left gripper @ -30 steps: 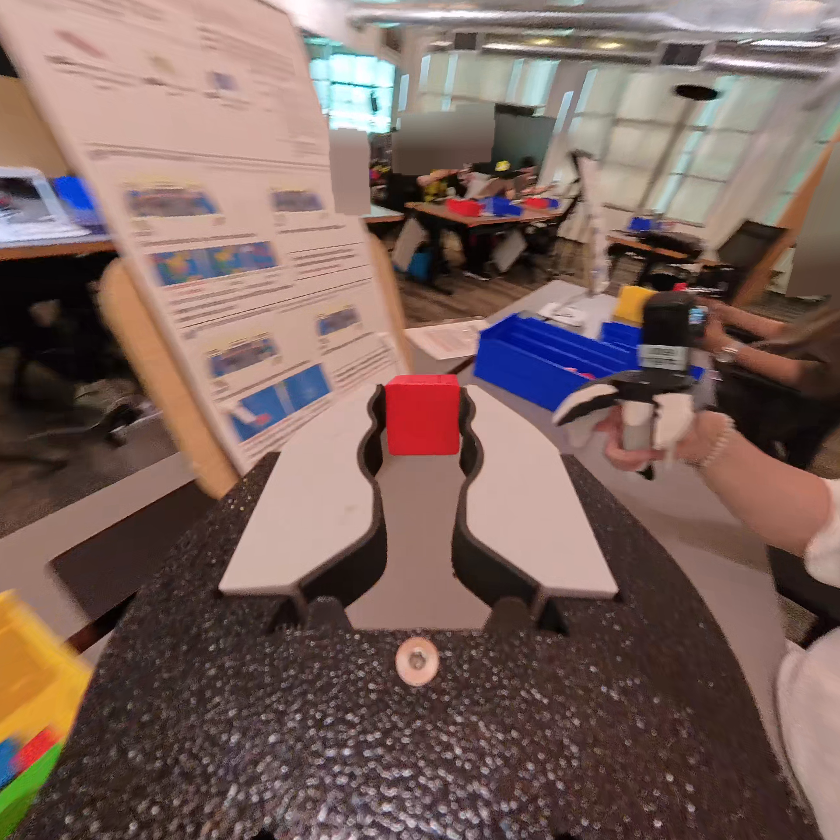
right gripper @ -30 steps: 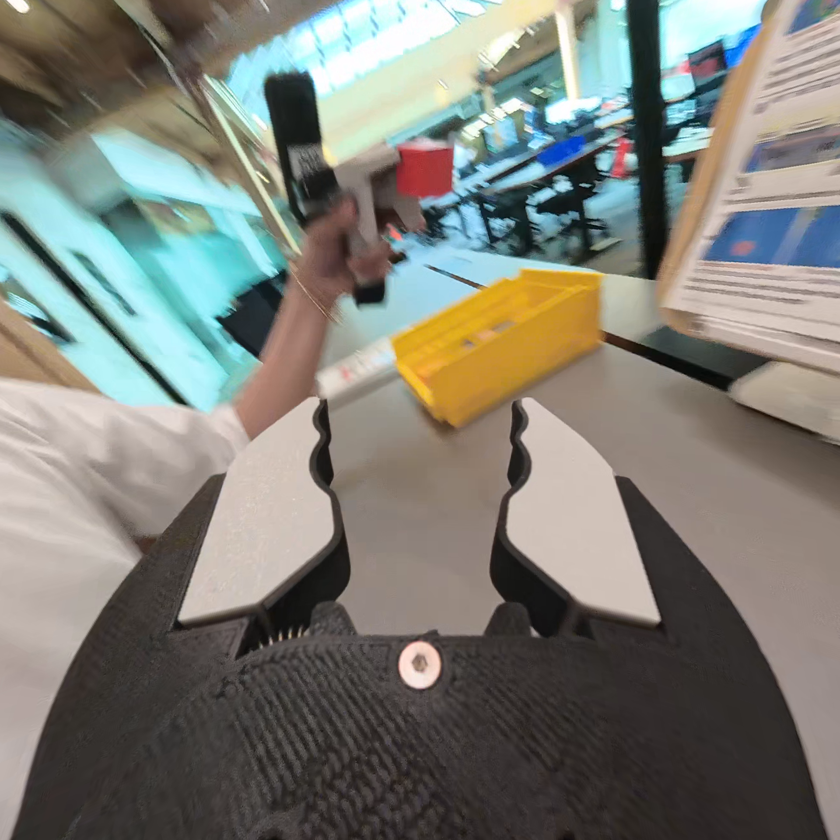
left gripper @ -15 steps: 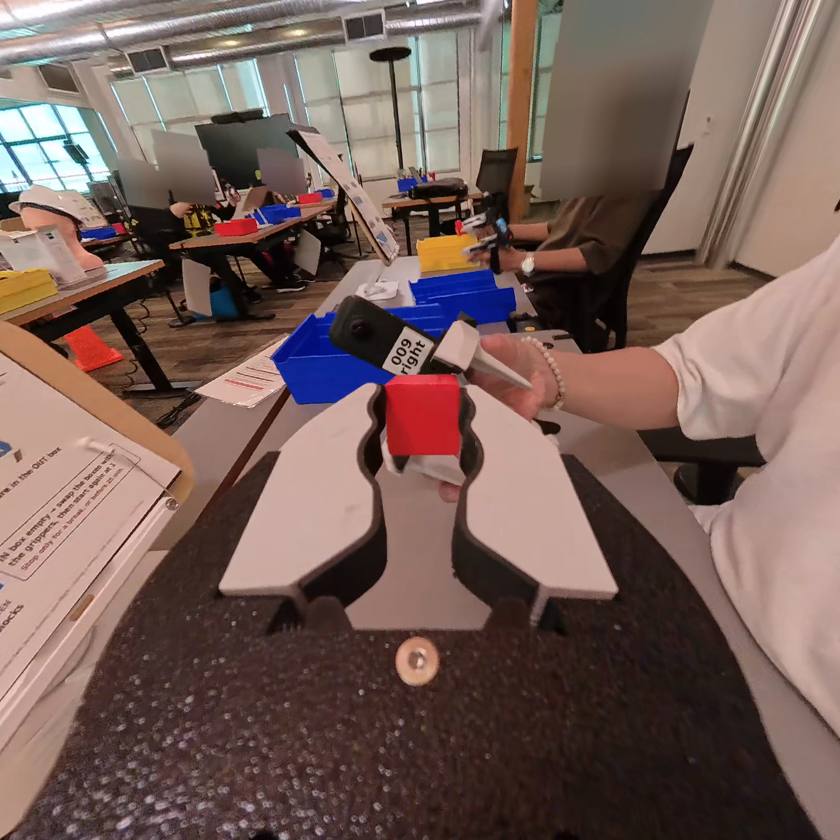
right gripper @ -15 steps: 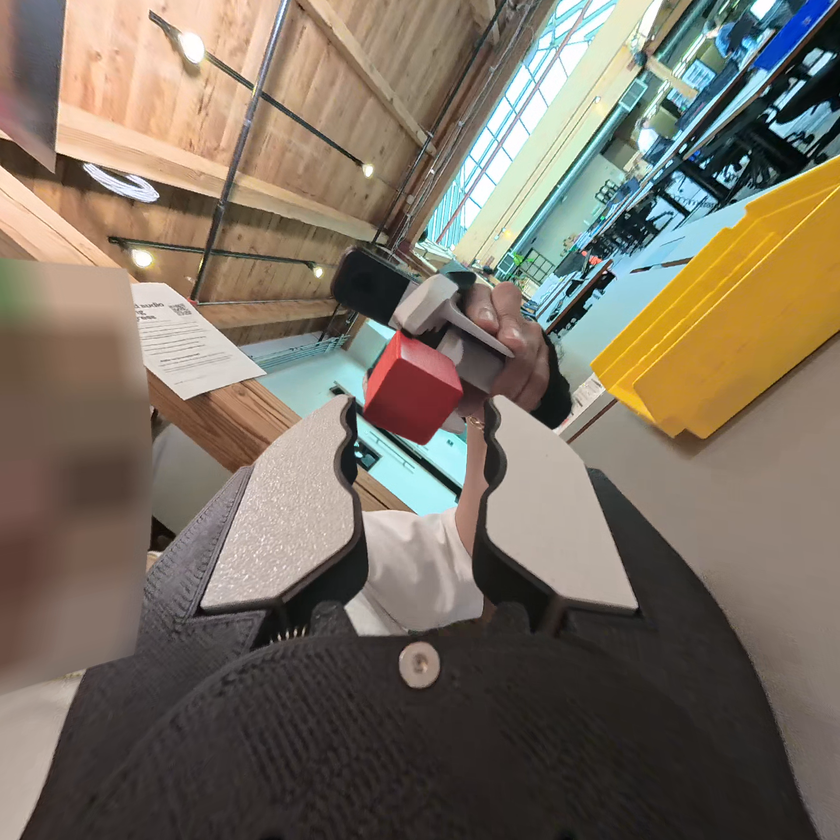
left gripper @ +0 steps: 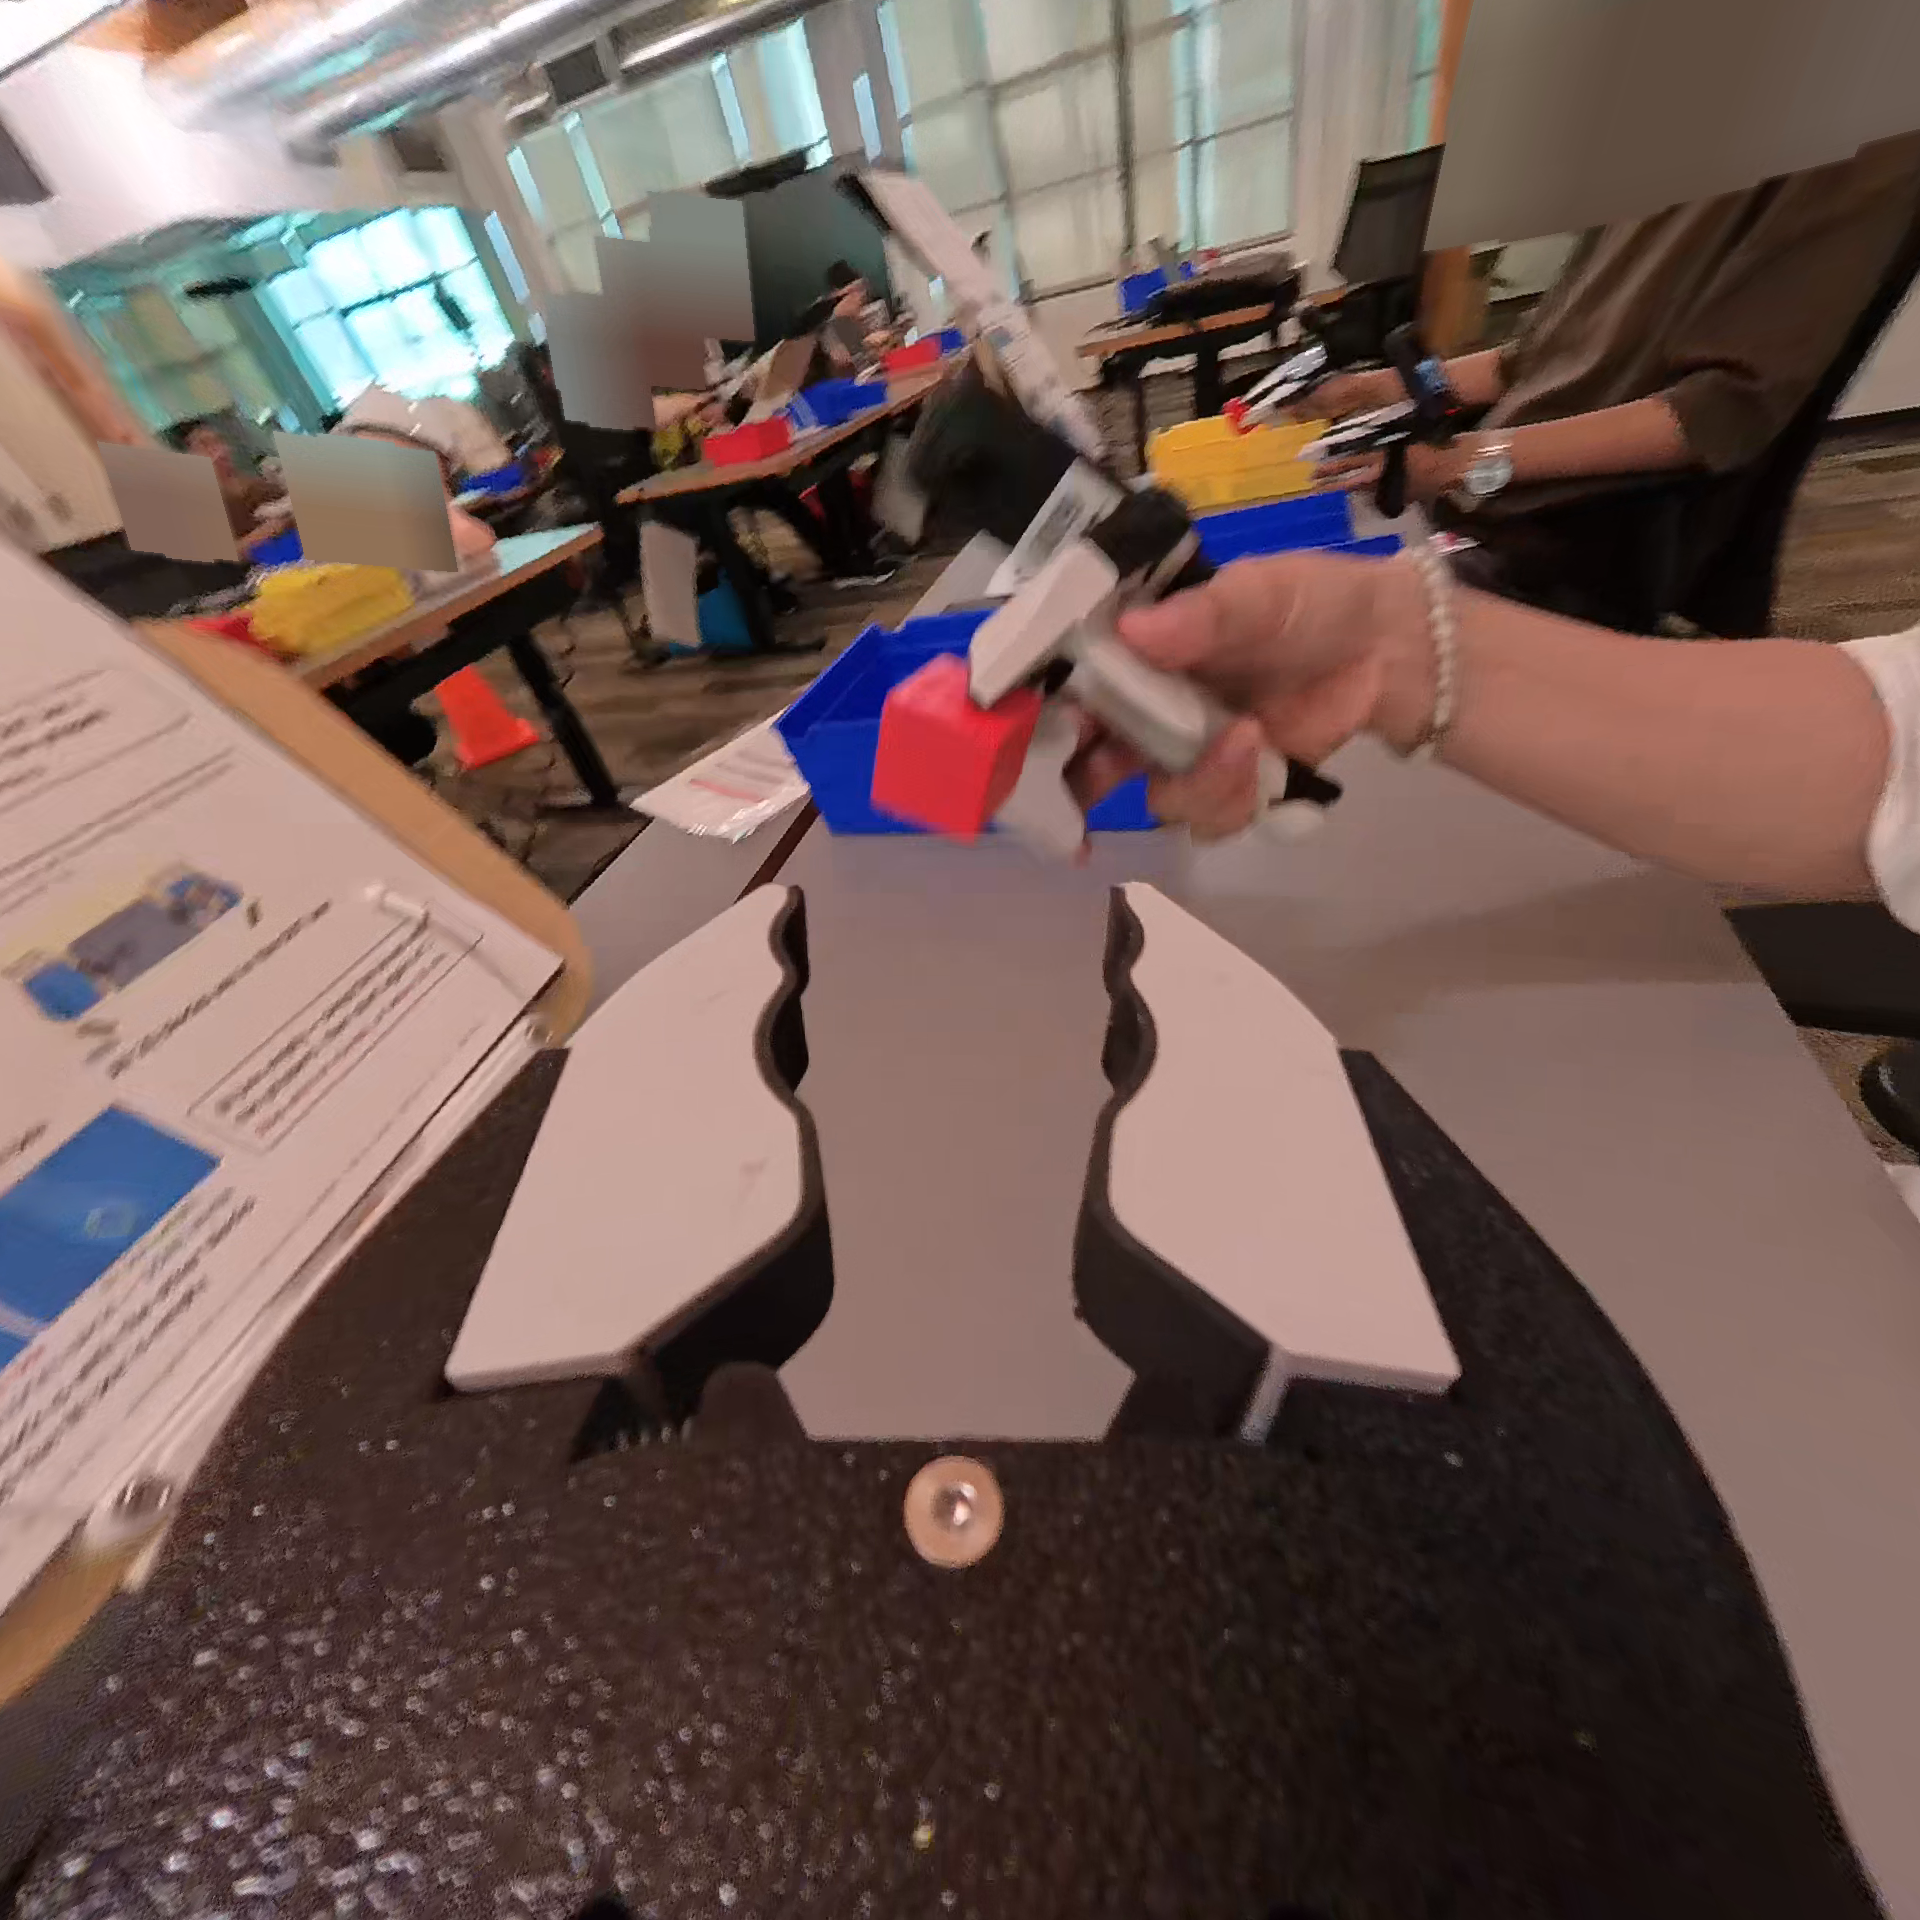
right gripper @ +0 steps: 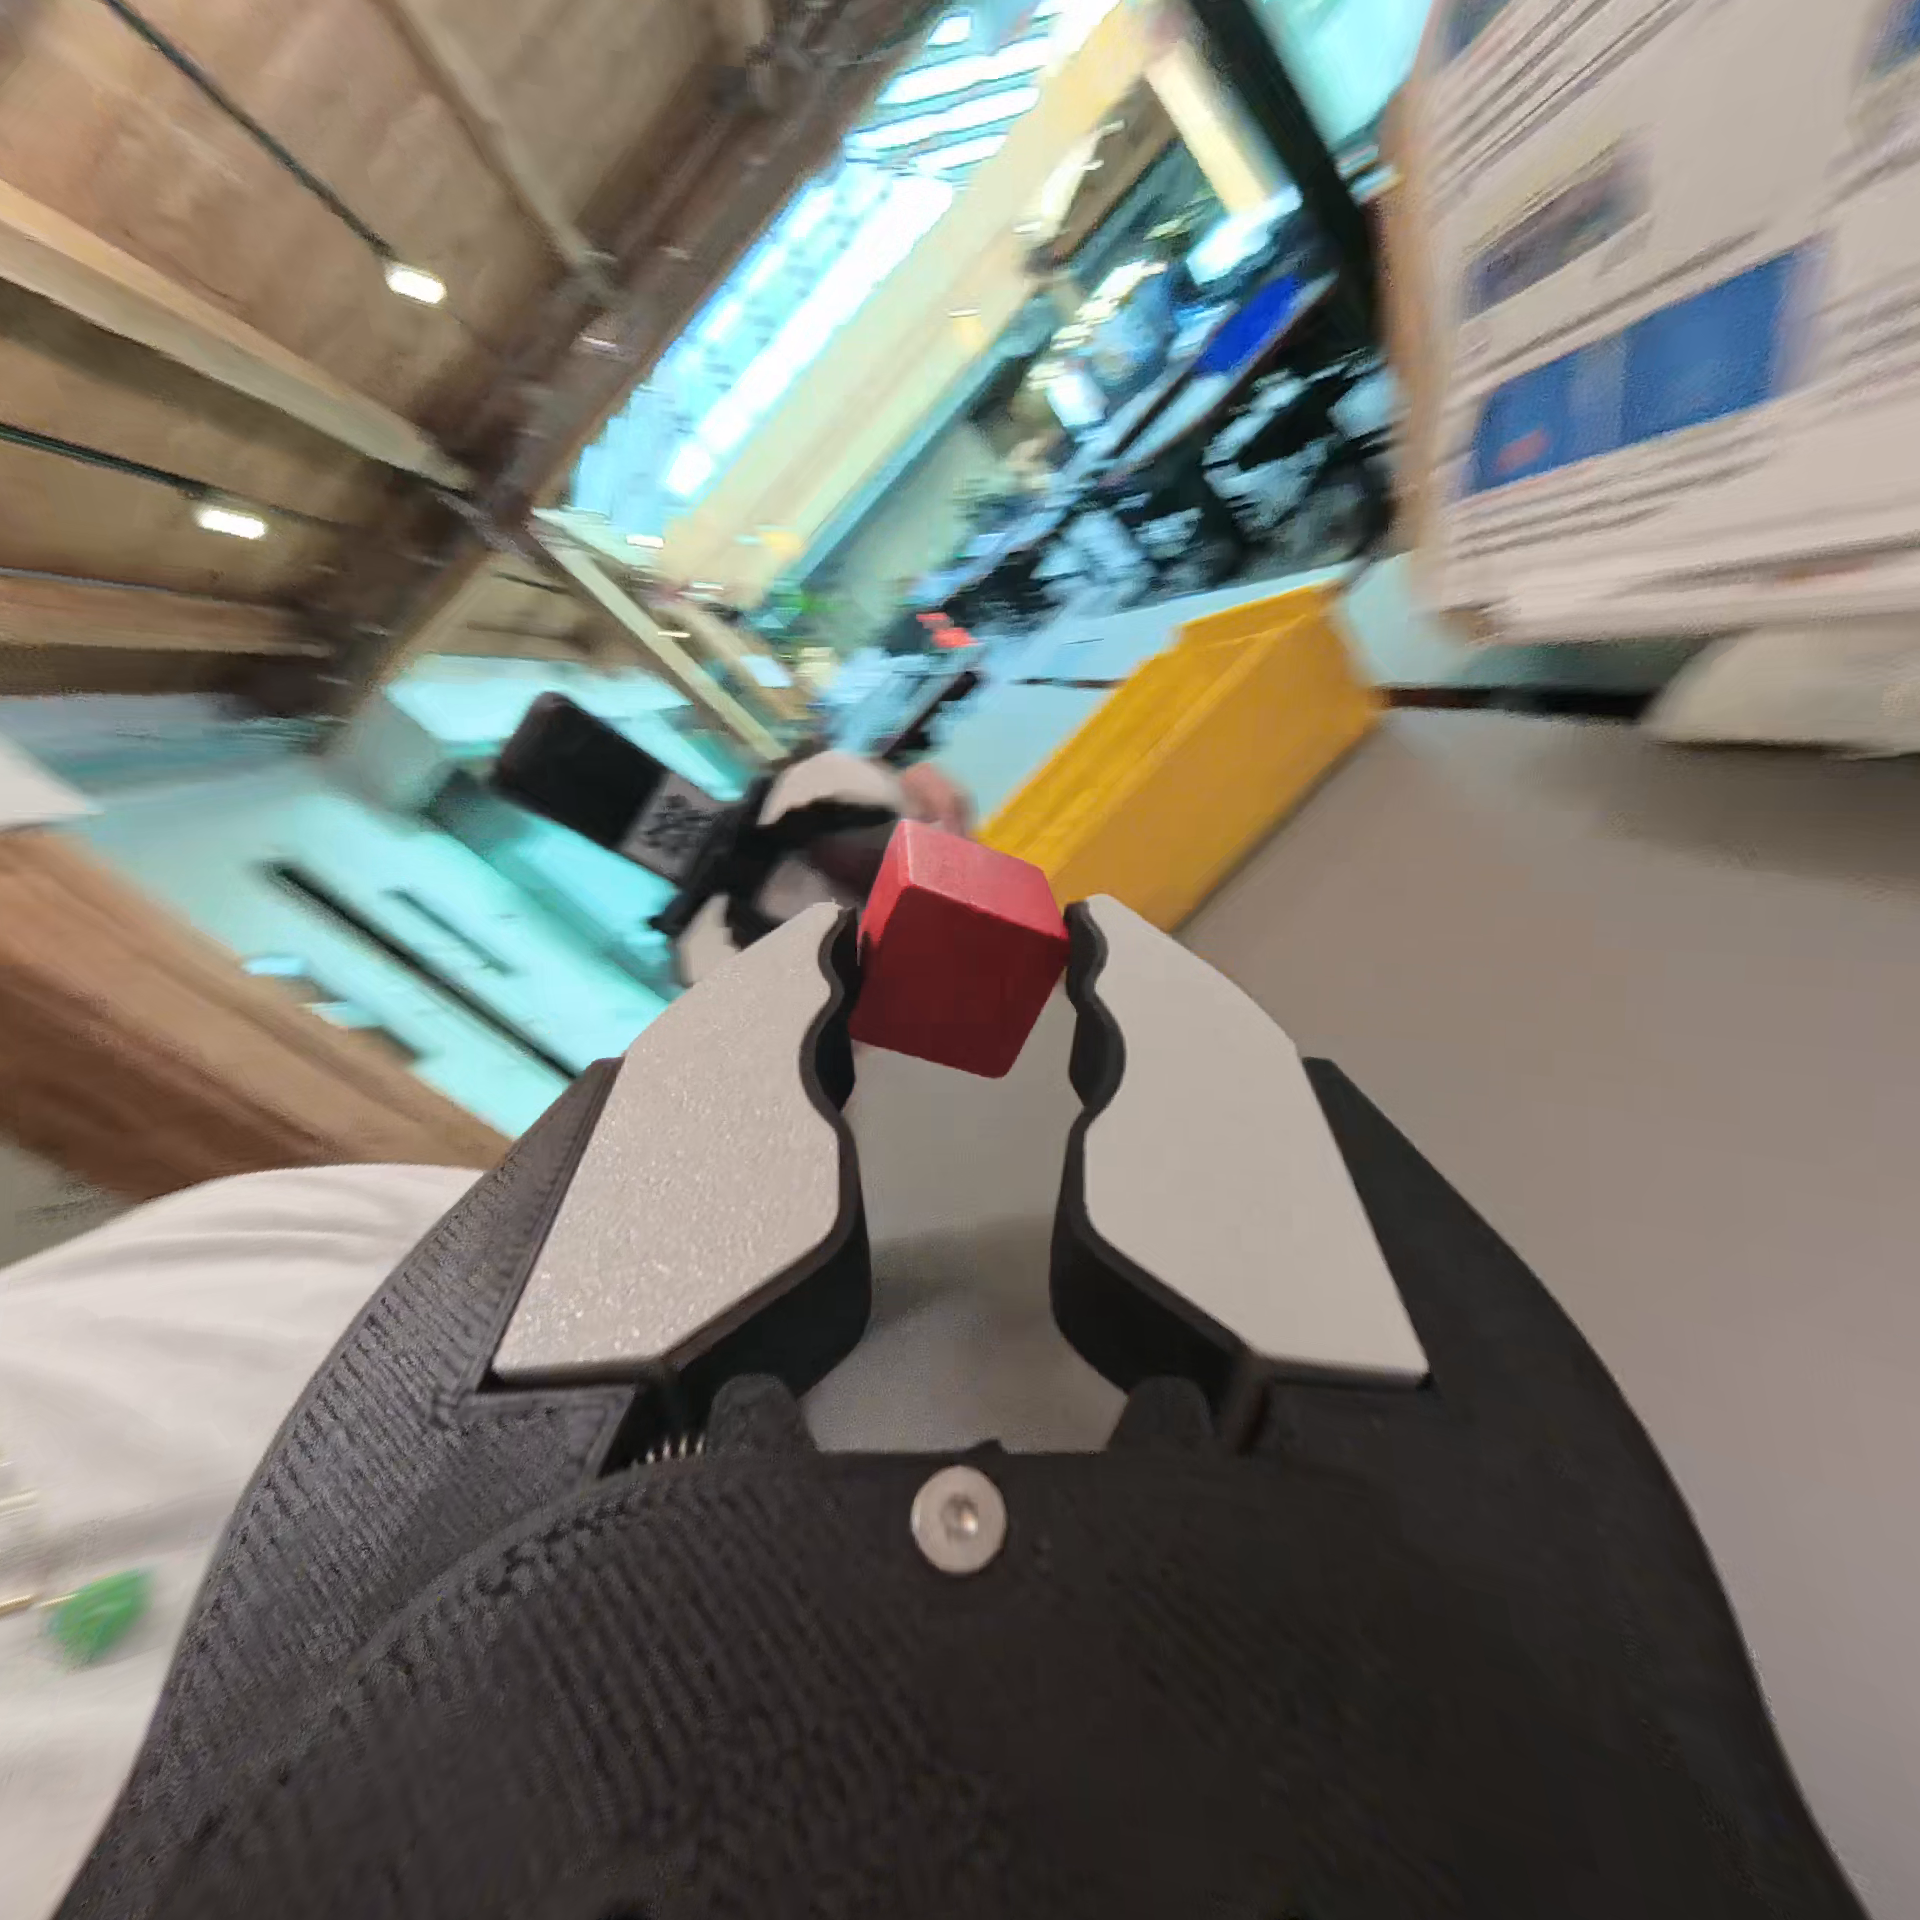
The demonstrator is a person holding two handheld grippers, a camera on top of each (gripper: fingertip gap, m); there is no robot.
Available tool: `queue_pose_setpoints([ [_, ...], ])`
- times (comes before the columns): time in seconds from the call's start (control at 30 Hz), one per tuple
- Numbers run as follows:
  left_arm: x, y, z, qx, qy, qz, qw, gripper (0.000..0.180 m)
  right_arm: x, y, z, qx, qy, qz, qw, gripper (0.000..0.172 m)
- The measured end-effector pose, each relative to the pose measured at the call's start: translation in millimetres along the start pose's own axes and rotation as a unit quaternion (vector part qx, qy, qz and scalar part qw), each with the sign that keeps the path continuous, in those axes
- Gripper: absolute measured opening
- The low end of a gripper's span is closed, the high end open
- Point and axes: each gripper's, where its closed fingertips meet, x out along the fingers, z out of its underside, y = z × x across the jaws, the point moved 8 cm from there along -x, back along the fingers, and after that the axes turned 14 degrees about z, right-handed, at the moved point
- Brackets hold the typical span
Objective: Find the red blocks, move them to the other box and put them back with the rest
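My right gripper [right gripper: 961, 920] is shut on a red block [right gripper: 956, 977], which sits tilted between its two pads in mid-air. In the left wrist view the same right gripper [left gripper: 1023, 727] shows ahead, carrying the red block [left gripper: 951, 743] in front of a blue box [left gripper: 847, 717]. My left gripper [left gripper: 956, 904] is open and holds nothing, with only grey table [left gripper: 956, 1091] between its fingers. The left gripper [right gripper: 790, 831] shows blurred behind the block in the right wrist view. A yellow box [right gripper: 1195, 769] stands on the table beyond.
A board with printed instruction sheets [left gripper: 197, 997] stands at the left of the left wrist view and at the upper right of the right wrist view [right gripper: 1652, 343]. A paper sheet [left gripper: 727, 790] lies by the blue box. People sit at desks behind.
The red block passed from my left gripper to my right. The left pads opened and drew back from it. The right pads closed on it and carry it away.
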Motion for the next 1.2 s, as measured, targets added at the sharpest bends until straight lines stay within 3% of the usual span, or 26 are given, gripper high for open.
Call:
queue_pose_setpoints([
  [0.07, -6.0, -2.0, 11.2, -0.033, -0.027, -0.036, 0.998, 0.056, -43.5, 22.9, -26.8, -0.083, 0.021, 0.147, 0.985, 0.039],
  [0.1, -9.4, -2.4, 17.6, -0.049, -0.040, -0.051, 0.997, 0.057, -70.1, 37.2, -40.5, -0.122, 0.030, 0.237, 0.963, 0.039],
  [0.23, -21.9, 1.3, 40.3, -0.110, -0.059, -0.071, 0.990, 0.051, -180.2, 96.6, -80.3, -0.198, -0.005, 0.544, 0.816, 0.039],
  [0.27, -24.1, 2.4, 45.0, -0.128, -0.056, -0.070, 0.988, 0.047, -200.4, 111.1, -85.8, -0.193, -0.027, 0.582, 0.789, 0.040],
  [0.37, -27.9, 2.2, 57.4, -0.174, -0.041, -0.073, 0.981, 0.044, -236.3, 154.5, -96.0, -0.160, -0.092, 0.632, 0.753, 0.040],
  [0.5, -29.8, 3.1, 66.6, -0.210, -0.029, -0.075, 0.974, 0.044, -249.3, 202.1, -101.6, -0.145, -0.182, 0.664, 0.710, 0.039],
  [0.73, -40.9, 8.9, 82.3, -0.231, -0.052, -0.101, 0.966, 0.044, -247.3, 258.3, -88.7, -0.094, -0.280, 0.664, 0.687, 0.041],
  [0.93, -63.5, 6.3, 90.1, -0.267, -0.026, -0.136, 0.954, 0.045, -249.2, 273.0, -81.0, -0.089, -0.289, 0.676, 0.672, 0.043],
  [1.03, -75.8, 2.1, 92.7, -0.284, -0.013, -0.159, 0.946, 0.046, -249.0, 267.8, -83.7, -0.094, -0.273, 0.679, 0.675, 0.074],
  [1.2, -119.0, -11.5, 83.1, -0.289, 0.001, -0.223, 0.931, 0.049, -243.6, 232.1, -98.2, -0.133, -0.225, 0.669, 0.696, 0.095],
])
